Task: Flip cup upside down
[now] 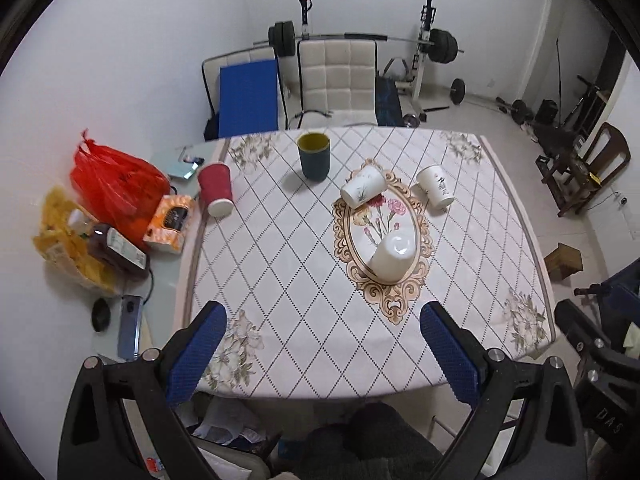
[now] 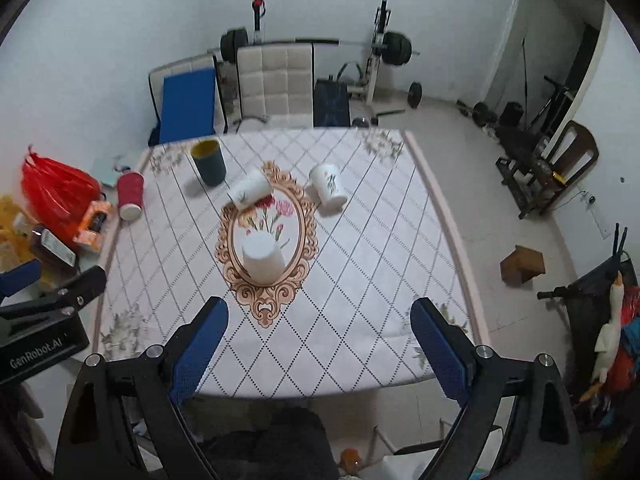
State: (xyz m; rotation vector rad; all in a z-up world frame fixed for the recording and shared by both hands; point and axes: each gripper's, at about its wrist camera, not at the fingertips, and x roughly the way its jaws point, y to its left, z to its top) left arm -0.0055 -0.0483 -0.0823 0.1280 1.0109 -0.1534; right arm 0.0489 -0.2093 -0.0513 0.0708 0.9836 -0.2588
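Nearest the lens in the left wrist view, the left gripper (image 1: 322, 344) holds its two blue-padded fingers (image 1: 196, 354) spread wide with nothing between them, hanging over the near edge of the table with the diamond-patterned floral tablecloth (image 1: 288, 280). The right gripper (image 2: 318, 340) stands the same way in its own view, jaws parted and empty above the same near edge.

Beyond the fingers, a plain white paper cup (image 1: 391, 258) stands upside down on the ornate oval medallion printed in the middle of the cloth, its flat base facing up. Farther back, a white cup with a floral print (image 1: 363, 187) is tilted at the medallion's far end, base toward the camera. Just to its right, apart from it, a second white printed cup (image 1: 435, 186) also sits inverted and leaning. A dark teal cup with a yellow inside (image 1: 314, 156) stands upright near the far edge, mouth open upward. A red paper cup (image 1: 216, 189) sits bottom-up at the cloth's left border.

Left of the cloth lie a red plastic bag (image 1: 116, 184), an orange tissue pack (image 1: 170, 218), a yellow bag (image 1: 68, 248) and a phone (image 1: 130, 326). A white padded chair (image 1: 338, 76) and a barbell rack (image 1: 424, 40) stand behind the table.
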